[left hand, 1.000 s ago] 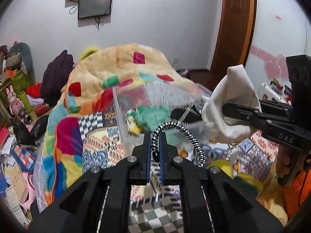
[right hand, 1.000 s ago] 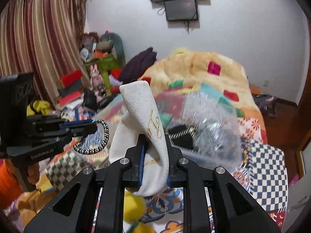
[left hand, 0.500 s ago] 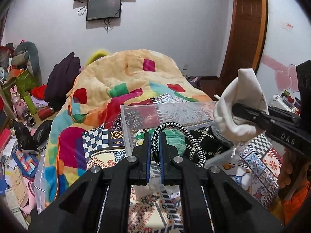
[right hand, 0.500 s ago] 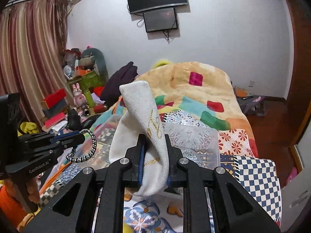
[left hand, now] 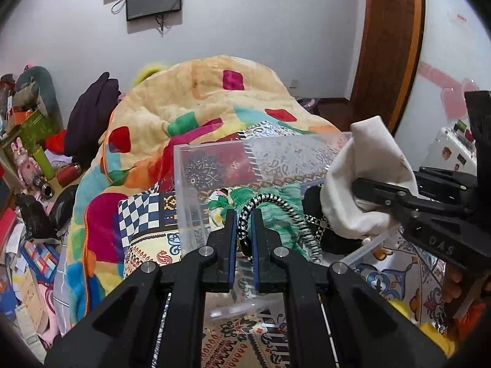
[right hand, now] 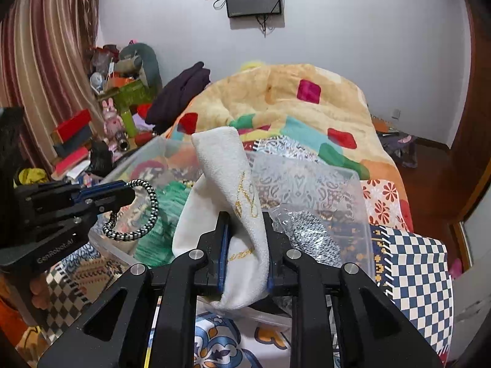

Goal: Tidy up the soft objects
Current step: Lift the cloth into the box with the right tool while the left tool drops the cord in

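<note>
My left gripper [left hand: 244, 214] is shut on a black-and-white braided cord loop [left hand: 276, 202] and holds it over the near edge of a clear plastic box [left hand: 196, 165]; it also shows in the right wrist view [right hand: 132, 191] with the loop [right hand: 147, 214] hanging from it. My right gripper [right hand: 244, 220] is shut on a white cloth pouch [right hand: 227, 181] with gold lettering, held above the box [right hand: 337, 190]. In the left wrist view the pouch [left hand: 368, 165] and right gripper [left hand: 356, 184] are at the right. A green cloth [left hand: 276, 196] and dark items lie in the box.
The box stands on a patterned bedspread [left hand: 141, 224] in front of a bunched colourful blanket [left hand: 196, 104]. A dark garment [left hand: 89, 122] lies behind it. Toys and boxes [right hand: 116, 104] are piled at the left by a curtain. A wooden door [left hand: 389, 46] is at the right.
Both grippers have moved forward toward the clear box, each still holding its item. The box now looks nearer and larger, with the loop and pouch above its near side.
</note>
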Available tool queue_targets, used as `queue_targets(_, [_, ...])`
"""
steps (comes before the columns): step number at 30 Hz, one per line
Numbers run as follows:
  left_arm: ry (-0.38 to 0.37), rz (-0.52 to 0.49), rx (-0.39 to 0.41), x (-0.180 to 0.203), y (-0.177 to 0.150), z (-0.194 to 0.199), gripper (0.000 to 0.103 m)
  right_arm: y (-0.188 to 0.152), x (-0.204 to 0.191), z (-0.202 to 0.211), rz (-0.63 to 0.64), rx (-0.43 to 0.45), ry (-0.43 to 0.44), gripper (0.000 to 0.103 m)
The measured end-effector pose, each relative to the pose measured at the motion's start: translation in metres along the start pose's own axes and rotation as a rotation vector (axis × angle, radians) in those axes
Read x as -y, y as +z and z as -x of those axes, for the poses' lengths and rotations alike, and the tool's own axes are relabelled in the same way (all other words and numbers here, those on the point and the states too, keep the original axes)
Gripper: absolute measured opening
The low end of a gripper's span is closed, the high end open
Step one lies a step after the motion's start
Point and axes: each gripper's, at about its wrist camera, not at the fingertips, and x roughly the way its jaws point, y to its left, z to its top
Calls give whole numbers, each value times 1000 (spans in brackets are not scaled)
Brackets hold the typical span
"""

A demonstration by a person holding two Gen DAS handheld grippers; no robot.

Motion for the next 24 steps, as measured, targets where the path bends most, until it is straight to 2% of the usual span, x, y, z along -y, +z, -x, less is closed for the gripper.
queue_targets(3, [-5,-10,-9,3,-1,0,7,-1,-2,-1,23,-12,-20,19])
queue_targets(9, [-26,4,-21,4,-1,5,15,-2,-1,5,23,-24,-12,37])
queue_targets(13, [-24,6,3,6,-1,16,35,0,-2,15,26,-9,-11,50])
queue_targets(16, [-26,-1,31,10,-2,30,43,1,-2,27,25,22,-21,62])
queue_targets(18, [-26,-6,49,12,-2,39,49,2,-2,38,21,47,-16,66])
queue_targets(21, [-26,-6,82,15,-3,55,61,1,-7,56,21,87,-26,71])
queue_targets(23, [-27,-4,100,16,-4,66,74,0,-8,70,17,115,-28,80])
queue_targets(24, [-31,0,112,17,-6,74,77,-1,-9,76,14,128,-26,83])
